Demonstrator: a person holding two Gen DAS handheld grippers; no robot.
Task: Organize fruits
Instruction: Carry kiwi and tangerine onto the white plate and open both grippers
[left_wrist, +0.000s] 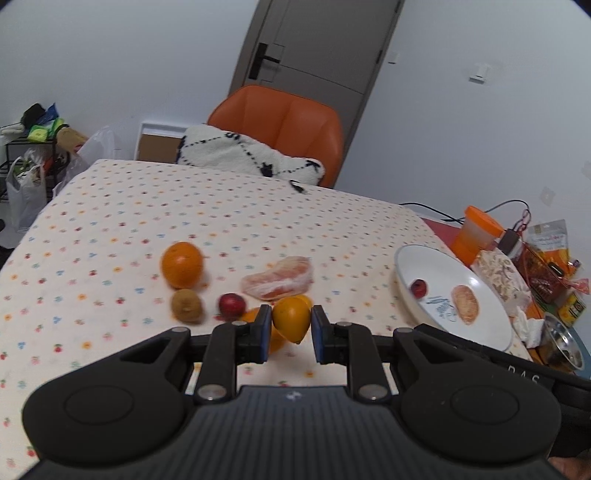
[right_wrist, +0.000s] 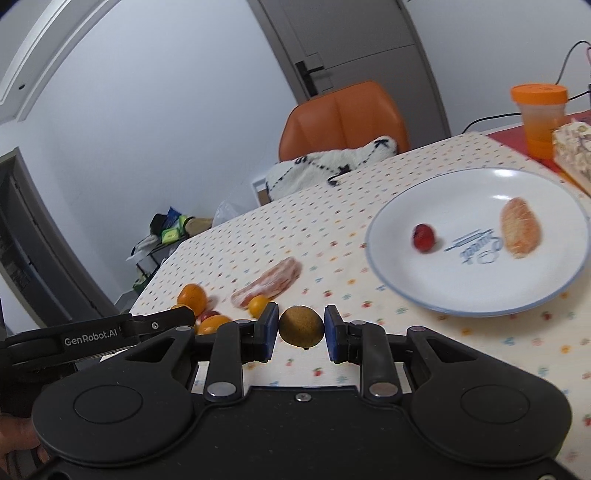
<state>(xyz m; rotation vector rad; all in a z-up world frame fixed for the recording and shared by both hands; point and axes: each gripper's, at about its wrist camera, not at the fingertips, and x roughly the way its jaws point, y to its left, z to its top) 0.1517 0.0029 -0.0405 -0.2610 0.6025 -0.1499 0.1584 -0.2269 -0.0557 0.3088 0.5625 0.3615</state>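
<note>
My left gripper (left_wrist: 290, 325) is shut on a small yellow-orange fruit (left_wrist: 291, 314) just above the dotted tablecloth. Behind it lie an orange (left_wrist: 182, 264), a brown kiwi (left_wrist: 187, 306), a small red fruit (left_wrist: 231, 304), a peeled citrus piece (left_wrist: 277, 282) and another small orange fruit (left_wrist: 255, 317). My right gripper (right_wrist: 301, 328) is shut on a second brownish kiwi (right_wrist: 301, 325), to the near left of the white plate (right_wrist: 391, 273). On the plate rest a red fruit (right_wrist: 423, 237) and a peeled citrus segment (right_wrist: 520, 227).
An orange chair (left_wrist: 291, 122) with a white cushion (left_wrist: 243, 155) stands at the table's far edge. An orange-lidded cup (right_wrist: 540, 114), snack packets (left_wrist: 546, 251) and a steel bowl (left_wrist: 563, 343) crowd the right side past the plate. The left gripper's body (right_wrist: 92, 336) reaches in from the left.
</note>
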